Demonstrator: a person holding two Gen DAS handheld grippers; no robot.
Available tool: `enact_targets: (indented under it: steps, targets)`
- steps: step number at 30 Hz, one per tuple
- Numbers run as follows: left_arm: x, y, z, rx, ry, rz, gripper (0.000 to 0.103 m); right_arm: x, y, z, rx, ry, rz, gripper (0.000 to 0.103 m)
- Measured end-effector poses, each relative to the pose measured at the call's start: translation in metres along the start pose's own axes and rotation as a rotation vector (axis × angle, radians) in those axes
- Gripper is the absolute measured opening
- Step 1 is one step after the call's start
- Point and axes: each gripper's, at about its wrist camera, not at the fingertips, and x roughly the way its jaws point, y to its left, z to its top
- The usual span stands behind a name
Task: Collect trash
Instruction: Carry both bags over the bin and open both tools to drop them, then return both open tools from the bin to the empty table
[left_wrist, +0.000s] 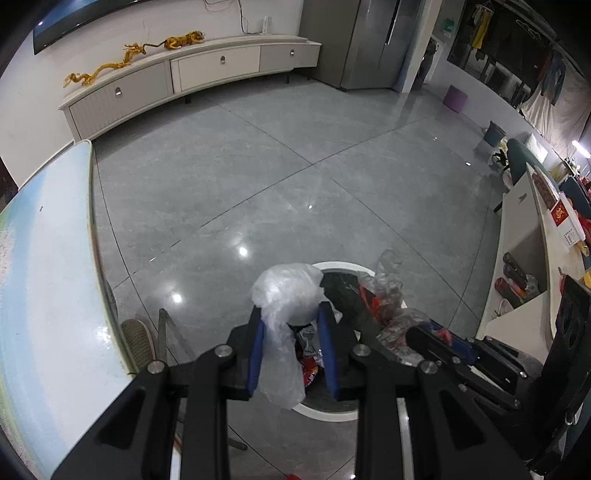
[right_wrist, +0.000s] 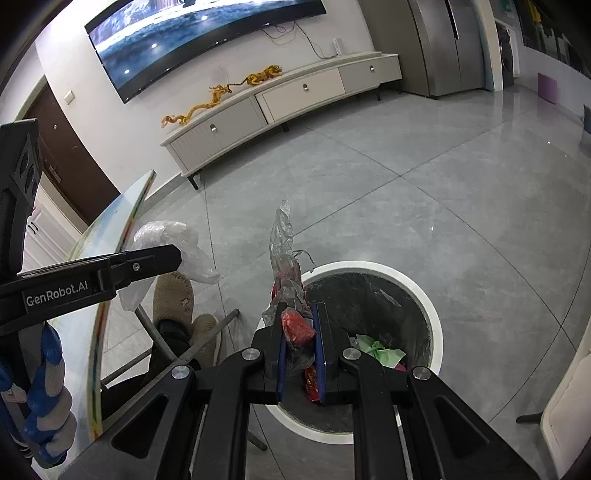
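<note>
My left gripper (left_wrist: 290, 312) is shut on a crumpled white plastic bag (left_wrist: 286, 291) and holds it above the round white-rimmed trash bin (left_wrist: 325, 411). My right gripper (right_wrist: 299, 308) is shut on a clear plastic wrapper with red contents (right_wrist: 286, 258), held over the near rim of the same bin (right_wrist: 430, 295). The bin holds a black liner, green paper (right_wrist: 380, 350) and red wrappers. The right gripper and its wrapper show in the left wrist view (left_wrist: 388, 295). The left gripper with the white bag shows in the right wrist view (right_wrist: 170, 236).
A glass table edge (left_wrist: 92, 221) lies to the left. The person's slippered feet (right_wrist: 175, 299) and table legs are beside the bin. A TV cabinet (left_wrist: 184, 77) stands along the far wall. A white shelf unit (left_wrist: 524, 240) is at the right.
</note>
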Motion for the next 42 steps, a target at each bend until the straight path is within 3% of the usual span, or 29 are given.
enact_targets:
  steps: [13,17,21,27,34,42]
  targets:
    - [0.022,0.000,0.007,-0.030,0.061,-0.012,0.027,0.019,-0.003,0.000,-0.003,0.043,-0.028,0.013]
    - [0.025,0.001,0.008,-0.034,0.076,-0.034,0.036,0.023,-0.002,0.000,-0.001,0.056,-0.036,0.015]
    - [0.026,0.000,0.008,-0.043,0.085,-0.045,0.044,0.029,-0.003,-0.001,0.004,0.079,-0.042,0.032]
    - [0.025,-0.004,0.006,-0.040,0.097,-0.055,0.050,0.027,-0.009,-0.004,0.017,0.089,-0.056,0.039]
    - [0.012,-0.007,0.004,-0.042,0.069,-0.047,0.053,0.010,-0.009,0.000,0.022,0.063,-0.072,0.041]
    - [-0.033,0.000,-0.002,-0.049,-0.058,0.029,0.054,-0.019,0.007,0.006,-0.009,0.007,-0.086,0.046]
